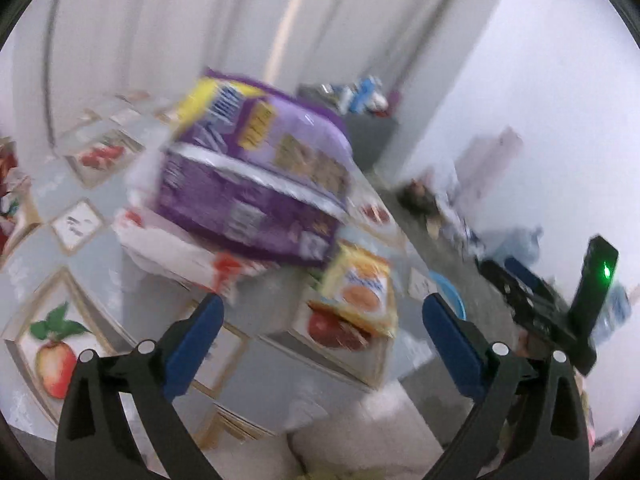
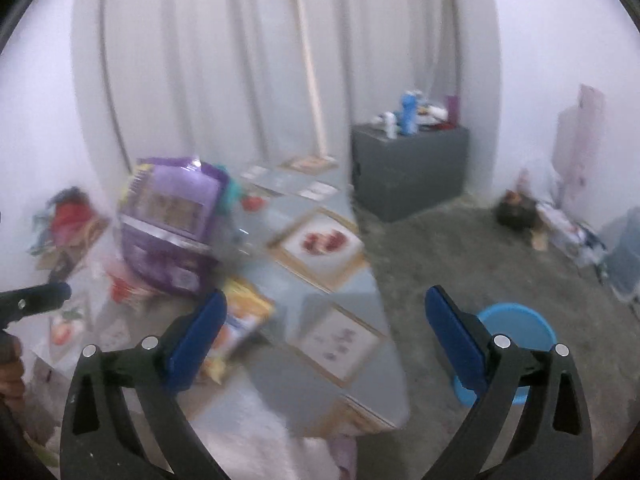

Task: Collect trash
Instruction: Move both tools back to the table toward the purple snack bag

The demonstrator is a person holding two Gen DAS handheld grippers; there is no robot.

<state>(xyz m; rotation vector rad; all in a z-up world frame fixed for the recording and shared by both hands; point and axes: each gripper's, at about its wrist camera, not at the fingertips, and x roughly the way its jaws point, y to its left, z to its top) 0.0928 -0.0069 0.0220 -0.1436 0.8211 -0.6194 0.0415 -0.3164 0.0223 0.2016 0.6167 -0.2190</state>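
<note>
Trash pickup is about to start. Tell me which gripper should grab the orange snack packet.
Probably the left. The left gripper is open with the orange snack packet almost between its fingers. The right gripper, also open, sees the packet off beside its left finger.

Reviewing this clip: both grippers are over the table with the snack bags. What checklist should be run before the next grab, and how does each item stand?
1. Left gripper open with nothing between its fingers: ok.
2. Right gripper open and empty: ok.
3. Trash within view, purple bag and orange packet on the table: ok.
4. Blue bin on the floor beside the table, unobstructed: ok.
5. Picture sharp enough to aim: not ok, motion blur.
6. Bin contents: cannot tell.
</note>
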